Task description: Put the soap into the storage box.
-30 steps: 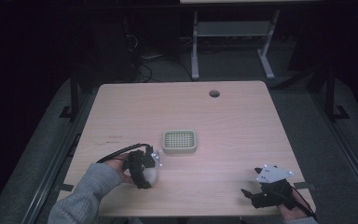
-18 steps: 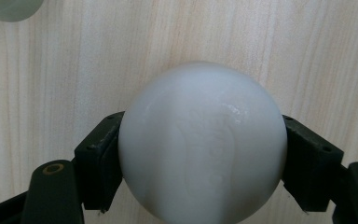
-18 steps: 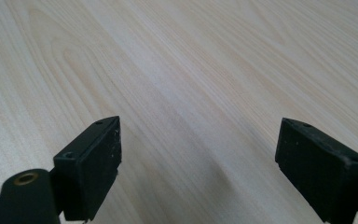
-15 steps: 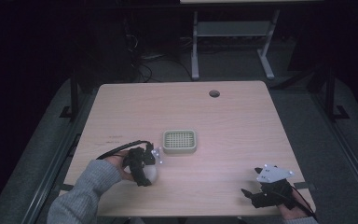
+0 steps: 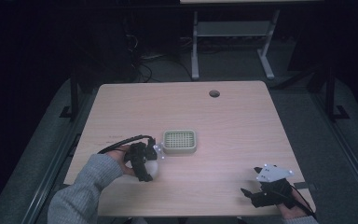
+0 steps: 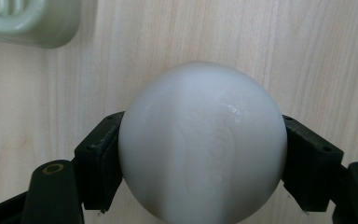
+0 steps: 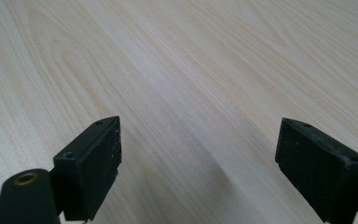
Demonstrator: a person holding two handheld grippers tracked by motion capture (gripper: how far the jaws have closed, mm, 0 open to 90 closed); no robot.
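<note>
A smooth white ball [image 6: 203, 142] sits between the two black jaws of my left gripper [image 6: 200, 154], which is shut on it just above the wooden table. From above, that gripper [image 5: 144, 168] is at the front left of the table with the ball [image 5: 152, 169] peeking out beside it. A pale green square tray with a ridged grid [image 5: 179, 141] lies just beyond it, and its corner [image 6: 32, 23] shows in the left gripper view. My right gripper [image 7: 198, 163] stands open over bare wood at the table's front right [image 5: 247, 192].
The light wooden table [image 5: 223, 121] has a round cable hole [image 5: 214, 93] near its far edge. A grey sleeve [image 5: 81, 191] comes in at the bottom left. Dark floor, cables and a white metal frame [image 5: 233, 42] lie behind the table.
The left gripper with the ball has shifted very slightly; the right gripper has stayed in place.
</note>
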